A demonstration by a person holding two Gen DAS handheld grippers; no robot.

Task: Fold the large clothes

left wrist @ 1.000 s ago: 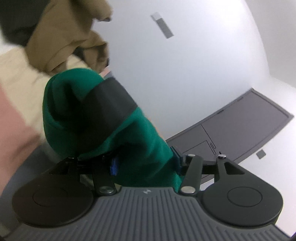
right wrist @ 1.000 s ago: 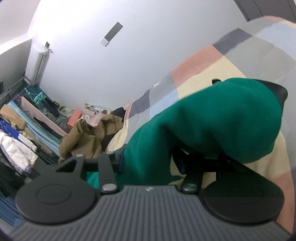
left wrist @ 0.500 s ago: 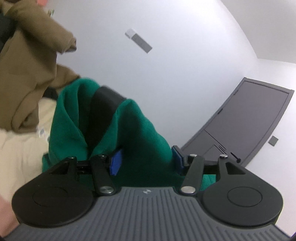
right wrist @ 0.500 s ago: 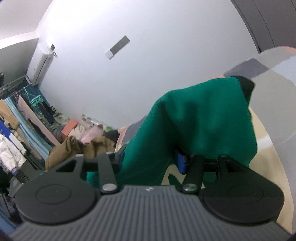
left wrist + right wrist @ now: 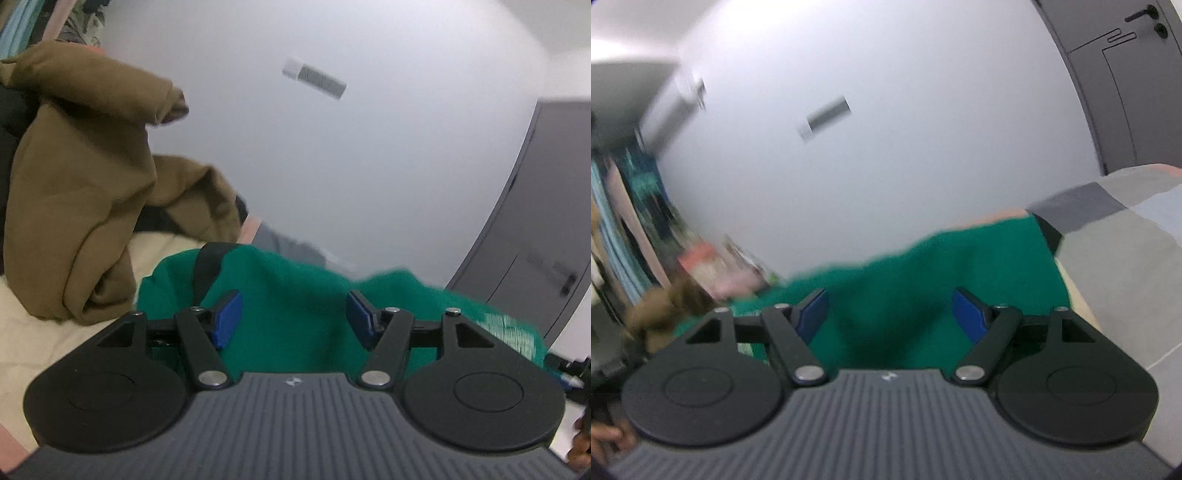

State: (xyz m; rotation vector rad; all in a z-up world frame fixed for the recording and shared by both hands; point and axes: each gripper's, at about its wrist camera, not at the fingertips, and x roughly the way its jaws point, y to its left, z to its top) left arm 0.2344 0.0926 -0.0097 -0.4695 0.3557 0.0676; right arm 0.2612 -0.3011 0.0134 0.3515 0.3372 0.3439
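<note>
**Green garment between both opened tongs**

The left tongs (image 5: 293,314) stood parted, their jaws just having widened; the green garment (image 5: 295,295) lay between the blue pads (image 5: 227,315) but clear of both. The right tongs (image 5: 890,314) had likewise just spread wider, with the green garment (image 5: 923,280) lying loose between their pads (image 5: 967,317). The garment rested on the patchwork bedspread (image 5: 1108,240), its dark-trimmed edge (image 5: 1047,232) toward the grey door (image 5: 1108,74). A brown garment (image 5: 92,184) was heaped just beside its left edge. Bare wall (image 5: 332,166) rose beyond. The garment's near part was hidden under both tools; the right view was blurred, and its left-hand clutter was unreadable.
</note>
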